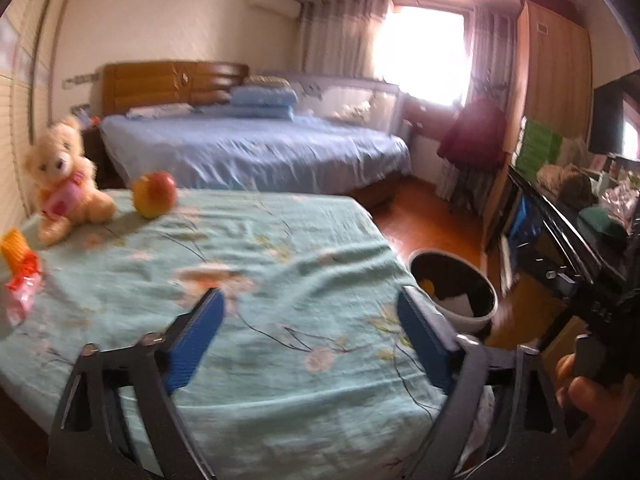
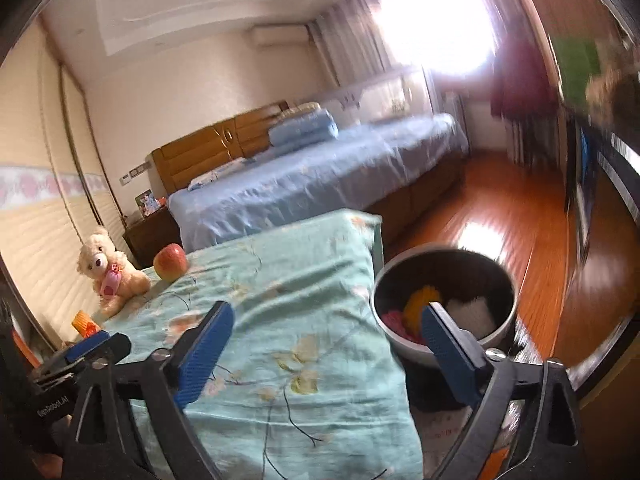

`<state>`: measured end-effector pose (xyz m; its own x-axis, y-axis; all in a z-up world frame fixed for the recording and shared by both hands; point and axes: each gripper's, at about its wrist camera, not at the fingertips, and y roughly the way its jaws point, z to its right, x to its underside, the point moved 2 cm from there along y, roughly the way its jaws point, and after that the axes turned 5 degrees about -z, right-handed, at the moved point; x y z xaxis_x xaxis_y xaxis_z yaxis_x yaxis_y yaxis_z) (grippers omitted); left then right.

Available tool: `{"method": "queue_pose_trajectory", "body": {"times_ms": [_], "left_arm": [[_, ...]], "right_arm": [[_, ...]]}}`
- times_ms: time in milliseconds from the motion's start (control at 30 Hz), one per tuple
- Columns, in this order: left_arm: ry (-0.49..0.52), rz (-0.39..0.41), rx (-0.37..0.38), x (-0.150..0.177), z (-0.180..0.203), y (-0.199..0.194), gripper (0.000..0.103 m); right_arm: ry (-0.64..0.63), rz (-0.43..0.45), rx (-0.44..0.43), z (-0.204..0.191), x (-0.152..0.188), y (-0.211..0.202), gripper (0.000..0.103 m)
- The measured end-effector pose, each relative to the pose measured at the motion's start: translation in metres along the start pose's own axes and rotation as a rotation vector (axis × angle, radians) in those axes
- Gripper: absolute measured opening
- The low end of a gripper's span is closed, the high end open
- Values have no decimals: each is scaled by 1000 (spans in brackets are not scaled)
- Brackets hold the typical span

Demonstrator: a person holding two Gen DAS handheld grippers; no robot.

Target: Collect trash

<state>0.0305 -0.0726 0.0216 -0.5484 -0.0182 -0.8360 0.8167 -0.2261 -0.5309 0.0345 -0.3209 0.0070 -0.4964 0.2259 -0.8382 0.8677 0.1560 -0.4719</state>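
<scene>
- A bedroom with a wooden floor: a bed under a blue sheet at the back, and in front a table under a pale green floral cloth (image 1: 248, 264) that carries the things.
- On the floor by the cloth's right edge stands a round bin (image 2: 444, 304); it already holds yellow, pink and white pieces, so part of the collecting looks done.
- Left gripper (image 1: 310, 330) hangs over the cloth's near edge, jaws spread wide, nothing between them.
- Right gripper (image 2: 326, 354) is likewise released and empty, one finger over the cloth, the other in front of the bin.
- Trash still out, as I judge it: a red-and-white wrapper (image 1: 22, 292) and an orange piece (image 1: 16, 246) just behind it at the cloth's left edge.
- The teddy bear (image 1: 64, 178) and apple (image 1: 154, 194) at the far left corner are probably not trash.
- Next, likely a reach to the left edge.
</scene>
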Motion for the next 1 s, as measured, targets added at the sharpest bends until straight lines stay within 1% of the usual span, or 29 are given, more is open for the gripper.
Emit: {"method": "queue_pose_trajectory", "body": {"times_ms": [33,100,200,333,667,1000], "left_arm": [[-3,31,-30,0,-3,-6,103],[1,58,-71,0,-6,-10,103],[21,70,-118,3,-9,-10,103],[42,77,-153,5,-8,-8,103],[53,78,-190,5,-8,-6,103],[54,62,-190,5,-6,-4,103]], "right_arm": [[-24,34,10,-6,-3,-8,103],[-55,86,21,-15,-7,-19,103],[-63,95,29,-18,-6,-19,103],[-55,82,32,-17,1,-10,103],[-81,43,63,-16,7,4,103],[-71,25,66,-12,8,7,103]]}}
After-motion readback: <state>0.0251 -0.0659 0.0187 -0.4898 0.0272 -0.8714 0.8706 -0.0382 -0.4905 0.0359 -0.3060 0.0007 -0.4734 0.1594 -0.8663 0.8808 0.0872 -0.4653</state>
